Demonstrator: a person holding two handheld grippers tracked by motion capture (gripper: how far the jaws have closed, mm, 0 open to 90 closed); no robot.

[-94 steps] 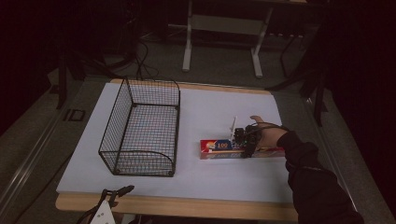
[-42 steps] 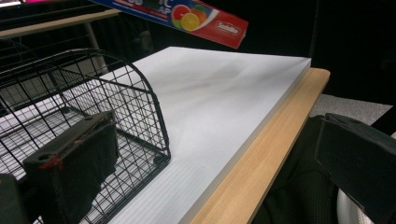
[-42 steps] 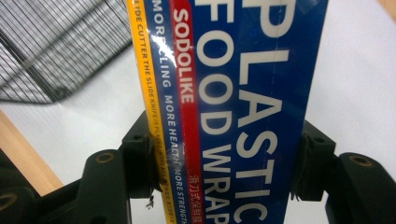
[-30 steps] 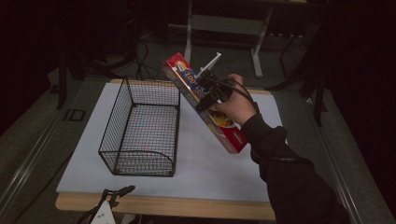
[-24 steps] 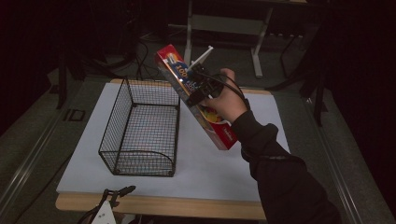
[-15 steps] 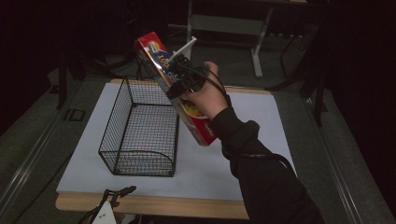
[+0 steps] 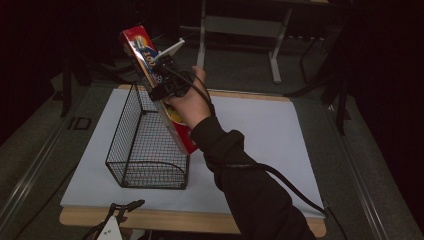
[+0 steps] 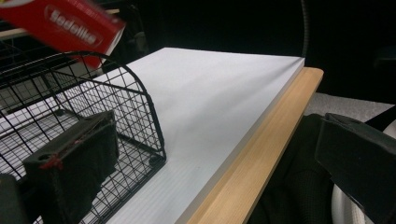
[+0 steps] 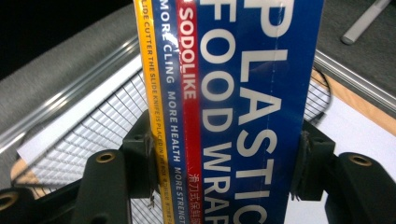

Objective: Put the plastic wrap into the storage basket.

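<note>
Box point(image 7: 150, 75) of plastic wrap (long, tilted) hangs above the wire basket's point(image 7: 145, 150) right wall, clamped by the right gripper point(image 7: 167, 87). It should swing toward nine o'clock, level out, then lower inside. Left gripper point(image 8: 70, 163) waits, spread wide.

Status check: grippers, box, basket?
Right gripper shut on wrap box, held tilted above basket. Left gripper open, low at table's near edge. Basket holds nothing; no obstruction seen.
</note>
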